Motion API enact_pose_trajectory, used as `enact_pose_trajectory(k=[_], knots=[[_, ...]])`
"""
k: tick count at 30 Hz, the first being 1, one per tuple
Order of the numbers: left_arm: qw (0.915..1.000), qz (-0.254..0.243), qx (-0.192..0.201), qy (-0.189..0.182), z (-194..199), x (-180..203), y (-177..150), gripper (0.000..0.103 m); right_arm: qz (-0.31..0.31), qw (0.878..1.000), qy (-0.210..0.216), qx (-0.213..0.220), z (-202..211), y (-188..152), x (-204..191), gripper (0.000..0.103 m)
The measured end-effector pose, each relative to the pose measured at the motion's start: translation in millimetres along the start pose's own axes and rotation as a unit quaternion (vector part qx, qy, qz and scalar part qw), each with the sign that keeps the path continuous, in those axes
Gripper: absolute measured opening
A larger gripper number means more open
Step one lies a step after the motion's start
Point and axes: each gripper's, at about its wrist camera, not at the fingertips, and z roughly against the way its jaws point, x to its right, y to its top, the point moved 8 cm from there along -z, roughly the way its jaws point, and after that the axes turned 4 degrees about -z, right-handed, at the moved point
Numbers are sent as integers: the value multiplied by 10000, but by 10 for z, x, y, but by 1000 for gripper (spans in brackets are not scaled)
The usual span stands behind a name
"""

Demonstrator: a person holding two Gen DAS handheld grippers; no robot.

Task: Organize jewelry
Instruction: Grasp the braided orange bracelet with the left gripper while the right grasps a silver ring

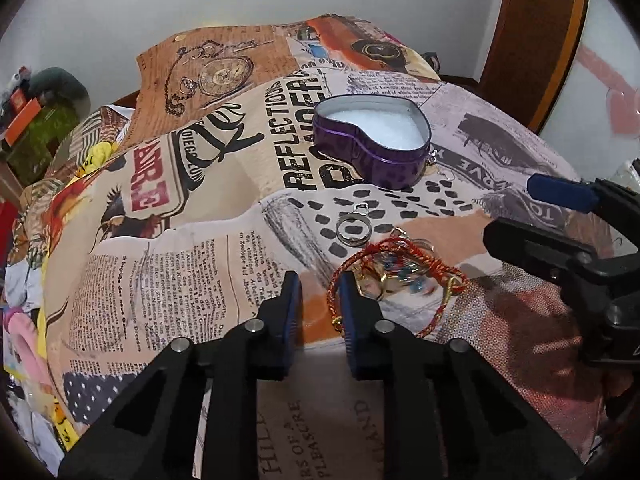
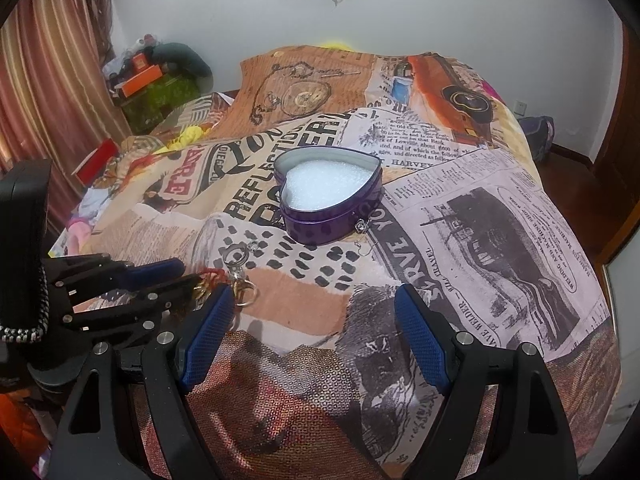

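Note:
An open purple heart-shaped tin (image 1: pixel 372 164) (image 2: pixel 328 226) with a white foam lining sits on the printed bedspread. In front of it lie a silver ring (image 1: pixel 353 230) (image 2: pixel 237 257) and a tangle of gold and blue-beaded jewelry (image 1: pixel 394 278) wrapped by a red braided bracelet (image 1: pixel 400 247). My left gripper (image 1: pixel 320 294) (image 2: pixel 188 276) is down at the tangle's left edge. Its jaws stand narrowly apart, and the bracelet's cord runs between them against the right pad. My right gripper (image 2: pixel 316 298) (image 1: pixel 510 208) hovers wide open over bare bedspread, nothing between its fingers. Small earrings (image 2: pixel 362 226) (image 1: pixel 436 166) lie by the tin.
The bedspread (image 2: pixel 500 240) drops away at the right toward a wooden floor and door (image 1: pixel 532 40). Boxes and clutter (image 2: pixel 140 76) stand by the striped curtain (image 2: pixel 52 80) at the far left. A white wall closes the back.

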Motion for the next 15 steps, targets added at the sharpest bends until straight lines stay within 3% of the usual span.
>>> enact_pose_trajectory(k=[4,10,15], knots=[[9996,181,77,-196,43,-48,7,3,63,10000,-50,9,2,5,-22,80],[9981,381,317,-372,175,-121,69,2,258,9997,-54,4,-53,47,-103,79],[9961,528,586,-400,313,-243,161,2,480,9988,-38,-79,-165,99,-187,69]])
